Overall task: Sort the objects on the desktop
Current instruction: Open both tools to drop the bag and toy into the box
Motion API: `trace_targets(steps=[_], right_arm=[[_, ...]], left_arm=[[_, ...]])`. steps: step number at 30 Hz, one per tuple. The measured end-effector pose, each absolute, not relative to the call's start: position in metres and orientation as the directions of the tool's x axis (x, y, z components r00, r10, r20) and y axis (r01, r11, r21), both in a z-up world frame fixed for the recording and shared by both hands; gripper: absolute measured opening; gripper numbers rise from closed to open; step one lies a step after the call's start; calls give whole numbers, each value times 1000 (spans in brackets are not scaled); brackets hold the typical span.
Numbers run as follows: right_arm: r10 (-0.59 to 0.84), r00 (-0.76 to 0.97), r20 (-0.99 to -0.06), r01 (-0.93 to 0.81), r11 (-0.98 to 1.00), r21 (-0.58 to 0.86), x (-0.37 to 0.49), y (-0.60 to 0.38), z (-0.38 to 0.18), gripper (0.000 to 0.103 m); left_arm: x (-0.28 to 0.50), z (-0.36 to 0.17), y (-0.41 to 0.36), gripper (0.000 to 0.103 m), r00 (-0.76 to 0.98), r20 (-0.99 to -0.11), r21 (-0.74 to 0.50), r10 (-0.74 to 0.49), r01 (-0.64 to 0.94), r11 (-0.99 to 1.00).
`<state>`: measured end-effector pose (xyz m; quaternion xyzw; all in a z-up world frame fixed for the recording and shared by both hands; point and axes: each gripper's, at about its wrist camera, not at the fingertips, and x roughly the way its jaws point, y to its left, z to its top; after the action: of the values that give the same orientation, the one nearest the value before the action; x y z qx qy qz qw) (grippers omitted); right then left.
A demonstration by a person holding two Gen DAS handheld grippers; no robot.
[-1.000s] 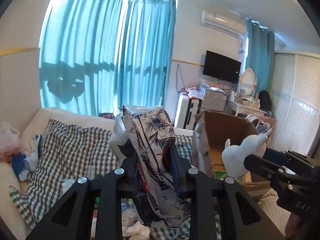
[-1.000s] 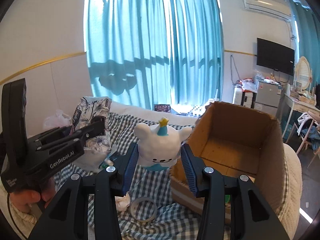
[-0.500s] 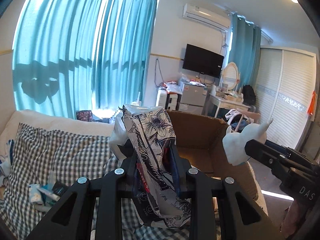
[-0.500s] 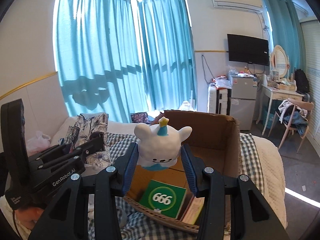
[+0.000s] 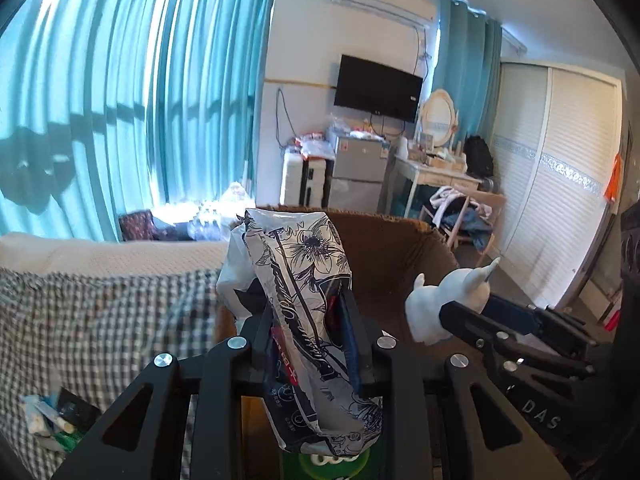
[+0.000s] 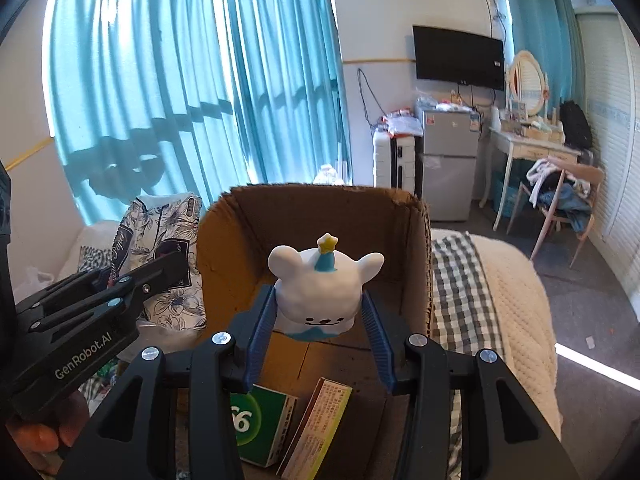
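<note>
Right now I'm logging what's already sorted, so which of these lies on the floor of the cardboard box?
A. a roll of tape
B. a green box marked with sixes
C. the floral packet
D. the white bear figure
B: the green box lies flat on the cardboard box floor.

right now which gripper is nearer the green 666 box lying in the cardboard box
Hard to call. The right gripper, holding the white bear figurine, hangs above the green box. The left gripper, holding the floral packet, also hangs over it.
</note>
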<state>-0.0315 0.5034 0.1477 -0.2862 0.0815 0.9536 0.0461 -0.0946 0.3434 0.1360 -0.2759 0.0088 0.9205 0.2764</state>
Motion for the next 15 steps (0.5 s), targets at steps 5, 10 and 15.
trace_targets(steps=[5, 10, 15], right_arm=[[40, -805, -591, -149, -979, 137, -50, 518, 131, 44], [36, -798, -602, -164, -974, 158, -57, 532, 126, 44], [33, -797, -603, -167, -972, 168, -56, 534, 125, 56]], left_arm=[[-112, 124, 357, 27, -689, -531, -155, 493, -494, -856], [-112, 117, 369, 33, -695, -534, -107, 481, -509, -854], [-112, 111, 367, 57, -702, -534, -107, 472, -498, -861]])
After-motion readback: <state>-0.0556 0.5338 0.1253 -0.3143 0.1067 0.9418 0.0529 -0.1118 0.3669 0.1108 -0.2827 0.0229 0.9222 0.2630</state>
